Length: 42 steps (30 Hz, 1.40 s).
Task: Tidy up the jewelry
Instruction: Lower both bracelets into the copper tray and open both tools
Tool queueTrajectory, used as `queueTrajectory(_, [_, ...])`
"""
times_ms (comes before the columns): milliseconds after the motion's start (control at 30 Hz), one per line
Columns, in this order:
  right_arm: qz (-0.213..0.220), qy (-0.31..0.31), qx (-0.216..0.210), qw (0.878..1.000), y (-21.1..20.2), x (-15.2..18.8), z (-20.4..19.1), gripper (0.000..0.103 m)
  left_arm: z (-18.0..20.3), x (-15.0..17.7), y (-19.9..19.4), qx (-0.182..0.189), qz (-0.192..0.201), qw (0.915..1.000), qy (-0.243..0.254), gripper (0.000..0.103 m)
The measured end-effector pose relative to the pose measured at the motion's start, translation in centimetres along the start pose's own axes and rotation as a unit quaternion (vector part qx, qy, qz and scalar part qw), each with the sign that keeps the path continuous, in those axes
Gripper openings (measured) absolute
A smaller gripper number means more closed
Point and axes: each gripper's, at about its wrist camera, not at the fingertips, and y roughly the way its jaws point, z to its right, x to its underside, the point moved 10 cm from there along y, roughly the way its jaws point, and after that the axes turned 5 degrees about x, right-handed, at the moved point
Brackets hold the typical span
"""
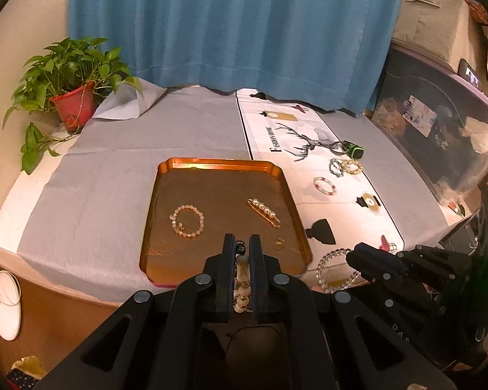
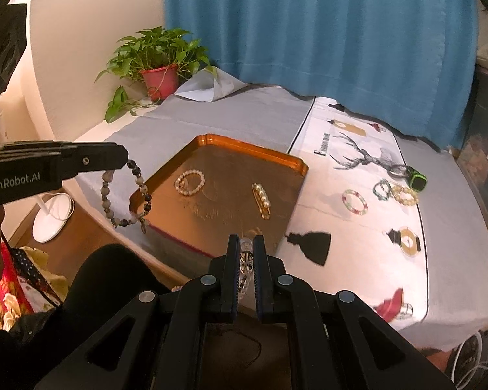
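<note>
My left gripper [image 1: 241, 243] is shut on a grey and beige beaded bracelet [image 1: 243, 281] and hovers over the near edge of the orange tray [image 1: 218, 162]. From the right wrist view this bracelet [image 2: 127, 195] dangles from the left gripper [image 2: 126, 160] beside the tray's [image 2: 253, 145] left corner. My right gripper [image 2: 246, 241] is shut on a clear bead bracelet [image 2: 246, 255], which also shows as a loop [image 1: 325, 266] hanging from the right gripper [image 1: 351, 255] just right of the tray. In the tray lie a pearl bracelet [image 1: 187, 221] and a pearl hair clip [image 1: 264, 212].
On the white deer-print runner [image 1: 286, 139] lie a multicoloured bangle [image 1: 324, 186], a teal bracelet with a pearl one [image 1: 349, 166], and a green watch [image 1: 354, 152]. A potted plant [image 1: 74, 104] stands far left, a blue curtain [image 1: 227, 26] behind, a plastic storage box [image 1: 439, 136] on the right.
</note>
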Motion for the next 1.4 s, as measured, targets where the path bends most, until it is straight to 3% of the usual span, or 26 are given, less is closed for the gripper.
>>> queueTrajectory(567, [0.006,-0.007,-0.019,1.000,7.4,-6.2,-1.0,0.008,-4.1,-4.1,6.8,-0.006,-0.015,0.9998,-0.009,0.006])
queueTrajectory(1167, [-0.027,-0.013,-0.031,0.999,15.7,-7.0,-1.4,0.010,-8.3,-5.2,14.7,-0.010,-0.049,0.9983,-0.029,0.007])
queueTrajectory(1200, [-0.035,-0.012,-0.030,0.999,16.4,-6.8,-1.4,0.011,-8.6,-4.9,15.1,-0.008,-0.054,0.9980,-0.033,0.012])
queueTrajectory(1233, [-0.042,-0.013,-0.028,0.999,16.7,-6.5,-1.3,0.018,-8.8,-4.7,15.4,-0.005,-0.059,0.9976,-0.037,0.027])
queueTrajectory(1267, [-0.053,-0.015,-0.022,0.998,17.3,-6.1,-1.2,0.037,-9.1,-4.4,15.6,-0.006,-0.062,0.9972,-0.042,0.040])
queueTrajectory(1300, [-0.061,-0.013,-0.018,0.998,17.6,-5.6,-1.0,0.049,-9.4,-4.1,15.4,-0.013,-0.060,0.9970,-0.047,0.070])
queueTrajectory(1333, [-0.063,-0.009,-0.018,0.998,17.6,-5.3,-0.9,0.067,-9.6,-4.0,15.1,-0.021,-0.055,0.9969,-0.052,0.091])
queueTrajectory(1400, [-0.053,0.002,-0.019,0.998,16.9,-4.8,-0.4,0.071,-10.2,-3.4,13.8,-0.050,-0.037,0.9962,-0.060,0.096])
